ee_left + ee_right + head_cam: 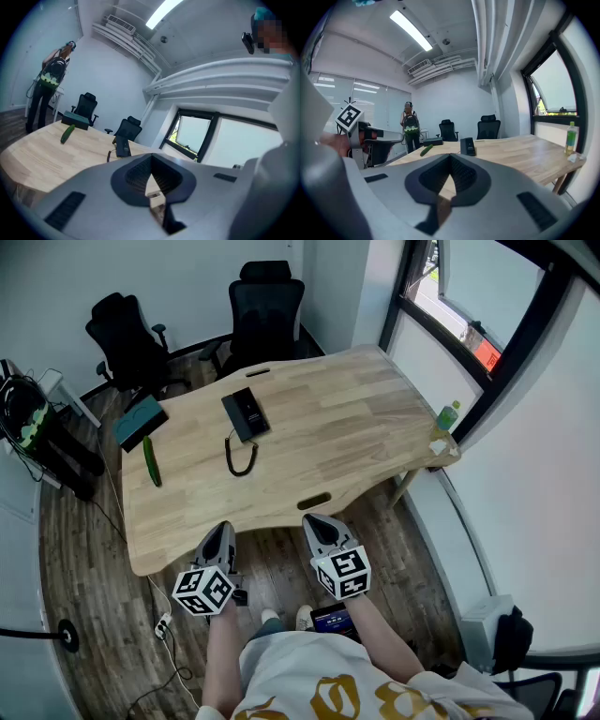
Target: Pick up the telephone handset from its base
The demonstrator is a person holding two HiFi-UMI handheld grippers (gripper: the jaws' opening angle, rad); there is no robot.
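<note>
- The surface (319, 427) is a broad wooden top with a curved near edge. Most of it is bare, so you have wide open room across the middle and right.
- Wood floor (84, 549) runs down the left side. Two office chairs (265, 306) stand at the far edge, and a window wall closes the right side.
- A teal box (141, 422) sits near the far left edge. It is closed, so you cannot see what it holds. A cucumber (152, 461) lies just beside it.
- The telephone (246, 413) lies left of centre, well out from you, and its coiled cord (239, 457) loops toward you. From here you cannot tell the handset apart from the base.
- A green bottle (447, 415) stands at the right edge. You cannot make out its contents.
- Your left claw (225, 526) hangs at the near edge, fully closed with its tips meeting and nothing between them, well apart from the telephone.
- Your right claw (311, 519) hangs beside it at the same edge, likewise closed tip to tip and empty.
</note>
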